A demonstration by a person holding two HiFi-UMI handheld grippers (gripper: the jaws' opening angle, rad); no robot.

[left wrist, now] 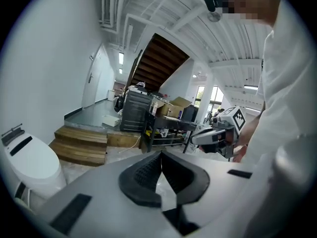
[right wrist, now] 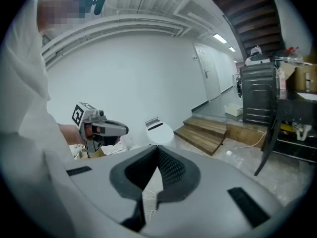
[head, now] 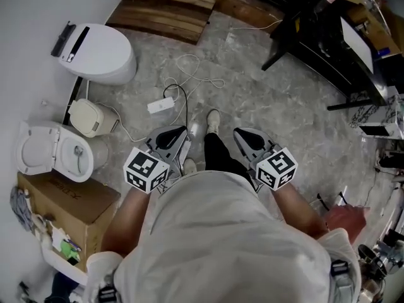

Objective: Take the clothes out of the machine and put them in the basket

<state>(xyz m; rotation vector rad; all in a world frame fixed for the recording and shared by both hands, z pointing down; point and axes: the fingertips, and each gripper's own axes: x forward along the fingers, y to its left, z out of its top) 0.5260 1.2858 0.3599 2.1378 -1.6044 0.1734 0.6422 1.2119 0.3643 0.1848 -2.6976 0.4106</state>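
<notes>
A person stands on a grey stone floor (head: 265, 100), with wooden steps (head: 164, 8) at far left and a white toilet (head: 98, 52) nearer. Held low, the left claw (head: 169, 137) and right claw (head: 251, 139) are both closed and empty. No clothes, machine or basket can be seen. Clothes would likely be soft and light, best pinched at a bunched fold.

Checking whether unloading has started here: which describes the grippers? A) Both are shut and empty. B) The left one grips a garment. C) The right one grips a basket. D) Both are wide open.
A: in their own views the left gripper and the right gripper are closed tip to tip with nothing between.
</notes>
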